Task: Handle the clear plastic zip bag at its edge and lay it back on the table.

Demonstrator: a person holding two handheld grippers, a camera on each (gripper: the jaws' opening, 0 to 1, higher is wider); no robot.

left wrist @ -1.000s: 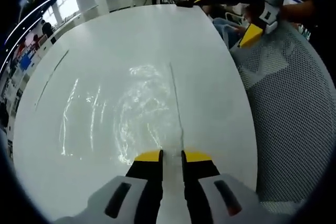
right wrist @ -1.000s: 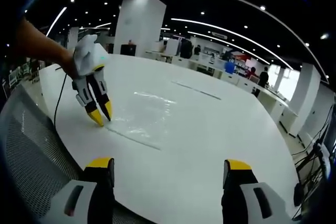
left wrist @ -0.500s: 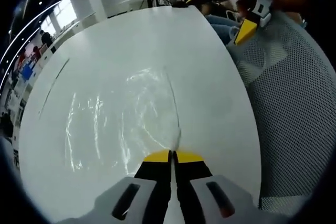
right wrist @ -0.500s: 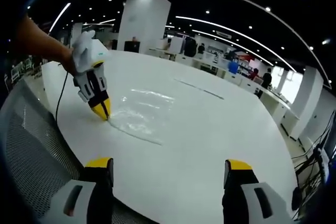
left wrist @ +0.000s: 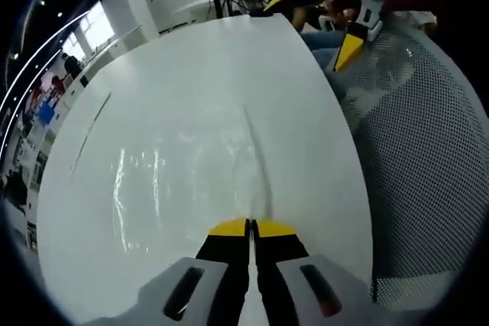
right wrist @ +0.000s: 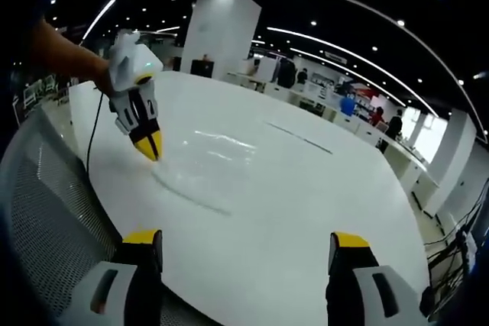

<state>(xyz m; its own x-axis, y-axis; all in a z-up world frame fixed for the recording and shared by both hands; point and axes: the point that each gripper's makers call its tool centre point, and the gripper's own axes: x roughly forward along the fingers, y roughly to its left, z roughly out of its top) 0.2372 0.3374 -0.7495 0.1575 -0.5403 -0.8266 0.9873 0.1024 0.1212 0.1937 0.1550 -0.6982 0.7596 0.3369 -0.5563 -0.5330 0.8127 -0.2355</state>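
Left gripper view: left tongs (left wrist: 250,226) pinched tight on near edge of clear bag (left wrist: 191,173), w/ rest of bag spread over white table (left wrist: 191,59). Right gripper view: right tongs (right wrist: 246,240) wide apart, holding nothing, above table edge near mesh chair (right wrist: 46,211).

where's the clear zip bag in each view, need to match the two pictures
Left gripper view: the clear zip bag lies lower centre on the white table, its near edge pinched in the shut left claw.
Right gripper view: the bag is left of centre, running right from the left claw; the right claw is open at the bottom.
Shared landmark: the bag's straight edge line, ending at the left claw's yellow tips.
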